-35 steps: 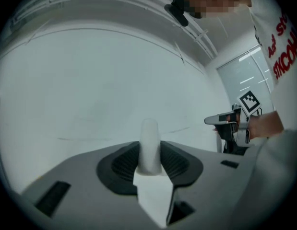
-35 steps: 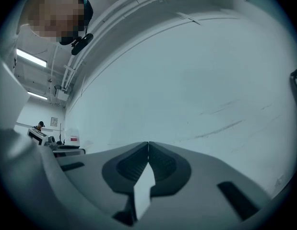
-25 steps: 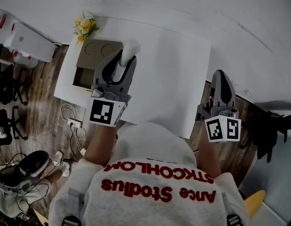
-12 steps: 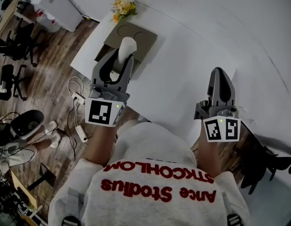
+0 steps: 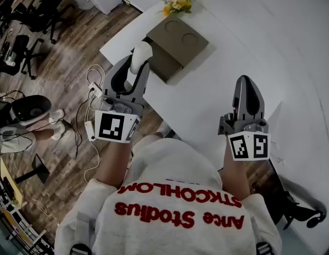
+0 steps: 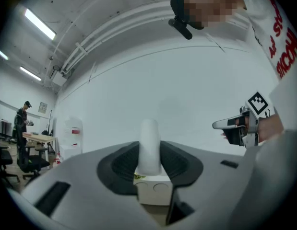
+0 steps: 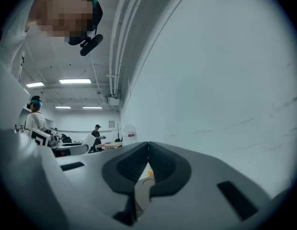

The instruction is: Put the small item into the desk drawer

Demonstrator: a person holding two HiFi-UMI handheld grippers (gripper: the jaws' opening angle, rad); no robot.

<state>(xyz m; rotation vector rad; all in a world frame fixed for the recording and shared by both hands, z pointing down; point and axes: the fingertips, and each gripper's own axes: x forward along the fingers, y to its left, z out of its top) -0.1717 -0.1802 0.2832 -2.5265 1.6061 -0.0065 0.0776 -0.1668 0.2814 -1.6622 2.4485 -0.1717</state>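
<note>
Two grippers, one gap to read: your left gripper (image 5: 136, 68), clamped on the small white item (image 5: 141, 52) standing lengthwise past its tips, sits just lower left of the brown drawer unit (image 5: 177, 41), nearer than your closed, empty right gripper (image 5: 248, 86).

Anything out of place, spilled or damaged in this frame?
Nothing looks spilled or damaged. The only untidy spot is the floor left of the desk, where a power strip and loose cables trail. The left tool grips the white item; the right tool is shut and empty.
</note>
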